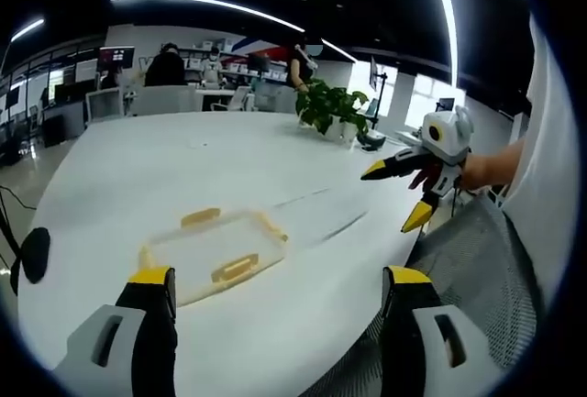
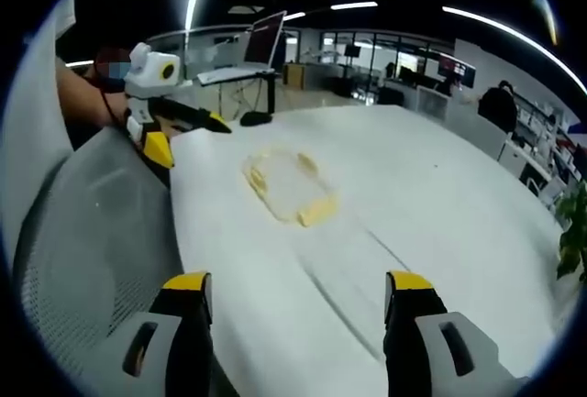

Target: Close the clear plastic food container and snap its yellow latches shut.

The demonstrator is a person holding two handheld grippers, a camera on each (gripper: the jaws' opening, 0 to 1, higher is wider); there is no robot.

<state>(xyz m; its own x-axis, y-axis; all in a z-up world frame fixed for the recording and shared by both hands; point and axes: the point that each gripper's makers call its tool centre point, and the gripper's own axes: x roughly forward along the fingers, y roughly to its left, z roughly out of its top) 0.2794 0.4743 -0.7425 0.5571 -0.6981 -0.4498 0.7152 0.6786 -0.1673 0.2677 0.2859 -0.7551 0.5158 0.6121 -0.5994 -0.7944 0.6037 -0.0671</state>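
Big white table, smooth and slightly glossy, rounded at the edges, sitting in an open-plan office with long ceiling light strips, monitors and a few people at desks in the back. A leafy potted plant stands at the far side of the table, and a grey mesh chair back pokes in at the near edge.

The clear plastic food container lies flat on the table, a see-through rounded rectangle with yellow latches along its sides. Can't tell whether they're snapped down.

The left gripper hangs above the table with its yellow-tipped jaws spread wide, container just ahead, nothing held. The right gripper is the same deal: jaws wide apart, gripping nothing, container further out in front. Nothing blocks the way to it.
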